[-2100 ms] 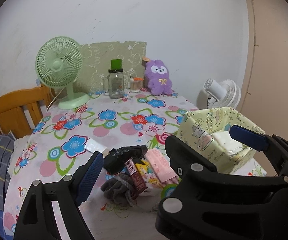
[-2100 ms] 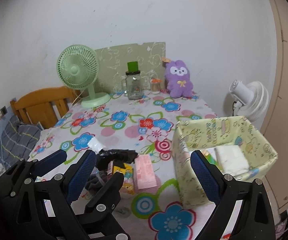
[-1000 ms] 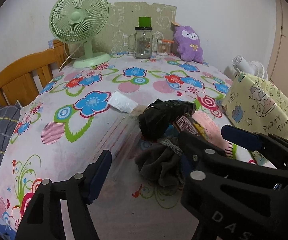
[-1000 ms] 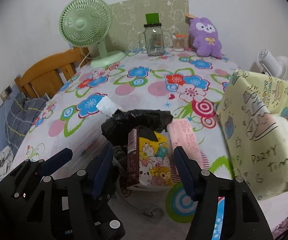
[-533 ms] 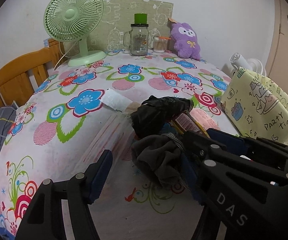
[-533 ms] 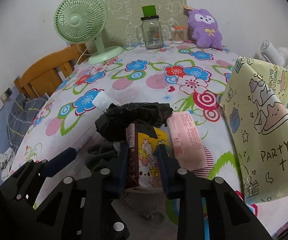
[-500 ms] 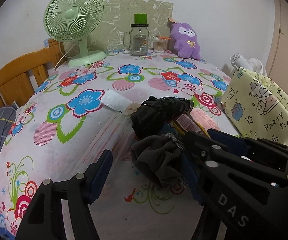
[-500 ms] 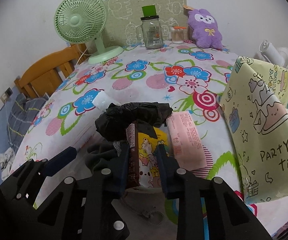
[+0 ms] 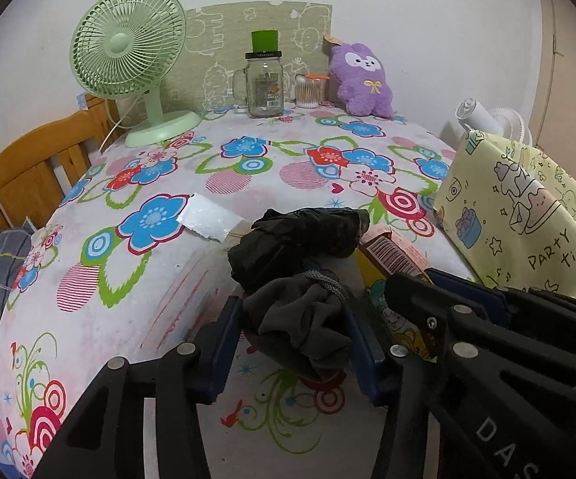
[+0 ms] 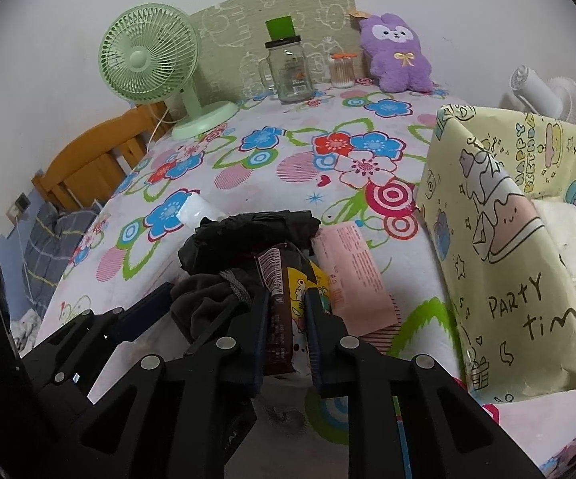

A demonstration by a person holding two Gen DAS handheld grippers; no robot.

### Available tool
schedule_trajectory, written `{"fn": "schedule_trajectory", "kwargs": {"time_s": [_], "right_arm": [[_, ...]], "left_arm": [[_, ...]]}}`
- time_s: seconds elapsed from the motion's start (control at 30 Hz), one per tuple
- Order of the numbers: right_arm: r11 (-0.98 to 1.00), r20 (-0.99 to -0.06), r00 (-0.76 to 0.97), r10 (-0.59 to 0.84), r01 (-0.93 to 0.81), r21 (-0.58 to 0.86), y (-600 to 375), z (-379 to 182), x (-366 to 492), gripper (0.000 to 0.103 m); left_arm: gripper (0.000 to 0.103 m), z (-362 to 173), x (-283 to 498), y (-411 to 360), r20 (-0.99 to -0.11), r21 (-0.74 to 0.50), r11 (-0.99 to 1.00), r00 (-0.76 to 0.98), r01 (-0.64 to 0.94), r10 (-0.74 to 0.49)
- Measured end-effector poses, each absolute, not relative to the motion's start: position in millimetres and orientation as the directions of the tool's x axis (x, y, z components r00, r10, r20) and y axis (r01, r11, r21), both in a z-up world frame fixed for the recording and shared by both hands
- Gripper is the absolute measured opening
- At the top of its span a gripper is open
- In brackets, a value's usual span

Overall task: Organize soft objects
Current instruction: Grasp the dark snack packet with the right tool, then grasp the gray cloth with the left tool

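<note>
Since half a second ago, left gripper [image 9: 293, 335] has closed its blue pads onto the crumpled grey cloth [image 9: 303, 327] on the flowered tablecloth [image 9: 148, 279]. Right gripper [image 10: 286, 333] pinches the glossy cartoon snack packet [image 10: 288, 311]. "PARTY" reads on the yellow paper box [image 10: 503, 263] nearby, behind a black plastic bag [image 9: 299, 239].
</note>
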State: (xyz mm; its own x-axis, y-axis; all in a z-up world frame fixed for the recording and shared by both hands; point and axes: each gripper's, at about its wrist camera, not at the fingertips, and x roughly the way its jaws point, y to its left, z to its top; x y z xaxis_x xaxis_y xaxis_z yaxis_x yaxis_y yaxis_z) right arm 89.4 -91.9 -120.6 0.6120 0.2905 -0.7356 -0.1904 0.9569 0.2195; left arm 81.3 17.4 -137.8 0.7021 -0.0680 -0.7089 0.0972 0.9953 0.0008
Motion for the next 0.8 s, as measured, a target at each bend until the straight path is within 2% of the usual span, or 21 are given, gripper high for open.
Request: {"fn": "schedule_trajectory", "kwargs": {"time_s": [0.43,0.8], "right_arm": [[0.954,-0.725,0.62,0.299,-0.196,0.225,-93.5,-114.0,83.4,0.02],[0.954,-0.688,0.662,0.298,-0.217,0.205,-92.4,-86.3,65.4,0.02]], "left_arm": [[0.025,-128.2,72.5,17.2,-0.718,-0.039,0.996,0.691,0.078,-0.082],[0.024,-100.9,54.3,17.7,-0.683,-0.035,0.997,0.727,0.069,-0.074]]}}
